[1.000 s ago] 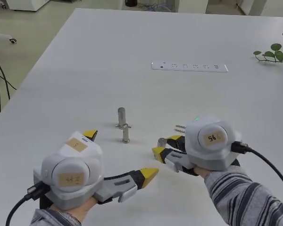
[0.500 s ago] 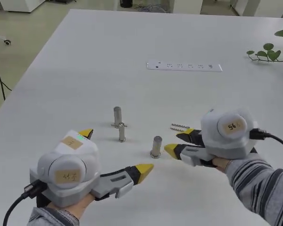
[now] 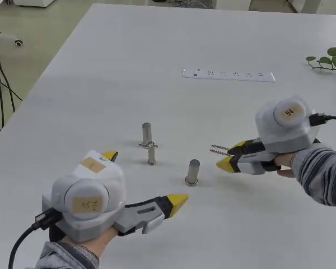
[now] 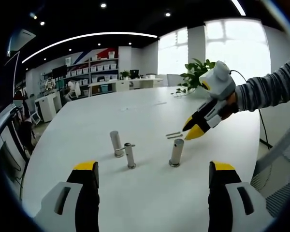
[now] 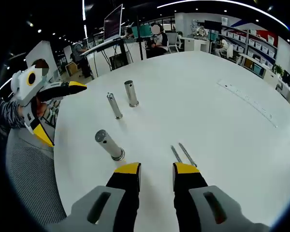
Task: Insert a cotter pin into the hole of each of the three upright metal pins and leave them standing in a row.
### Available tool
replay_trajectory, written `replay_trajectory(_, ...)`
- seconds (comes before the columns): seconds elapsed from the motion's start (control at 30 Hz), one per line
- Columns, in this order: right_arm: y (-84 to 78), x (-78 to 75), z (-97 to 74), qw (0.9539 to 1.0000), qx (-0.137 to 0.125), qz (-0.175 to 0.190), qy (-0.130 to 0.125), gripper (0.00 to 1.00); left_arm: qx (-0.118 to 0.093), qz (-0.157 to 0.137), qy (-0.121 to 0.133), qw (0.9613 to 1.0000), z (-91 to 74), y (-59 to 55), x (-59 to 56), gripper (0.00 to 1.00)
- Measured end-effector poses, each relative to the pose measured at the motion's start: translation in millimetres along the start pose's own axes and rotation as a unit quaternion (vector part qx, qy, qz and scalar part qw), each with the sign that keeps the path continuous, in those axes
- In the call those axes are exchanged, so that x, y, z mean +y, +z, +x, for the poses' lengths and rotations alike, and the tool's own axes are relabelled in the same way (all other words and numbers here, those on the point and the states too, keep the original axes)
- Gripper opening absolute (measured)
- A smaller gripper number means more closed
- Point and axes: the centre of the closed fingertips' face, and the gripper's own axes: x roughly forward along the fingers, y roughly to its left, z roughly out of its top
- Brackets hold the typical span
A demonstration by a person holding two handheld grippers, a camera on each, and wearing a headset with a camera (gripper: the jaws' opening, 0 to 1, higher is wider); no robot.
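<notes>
Holding your right gripper (image 5: 156, 168) jaws slightly apart and empty, you have the cotter pins (image 5: 186, 152) just ahead, seemingly lying lengthwise.

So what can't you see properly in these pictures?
Holes in the metal pins: too small to make out, head view.
Cotter pins: one end hidden behind the right gripper, head view.
Plant: cut off by the head view's right edge.
</notes>
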Motion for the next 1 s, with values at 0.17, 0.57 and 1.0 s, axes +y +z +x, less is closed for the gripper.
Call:
replay_trajectory(0.17,-3.4,-7.6,7.0,0.9992,0.033,-0.019,0.010,0.20,0.003,-0.003,-0.005,1.0000,0.6,1.4,-0.6,0.93)
replay_trajectory(0.57,-10.8,-24.1,17.8,0.9951,0.087,-0.044,0.018,0.11,0.008,-0.001,-0.012,0.9999,0.2,3.4,-4.5,0.93)
replay_trajectory(1.0,-15.5,-29.0,21.7,0.9858,0.129,-0.105,0.025,0.01,0.010,-0.006,-0.017,0.9998,-0.4,3.1,-5.4,0.92)
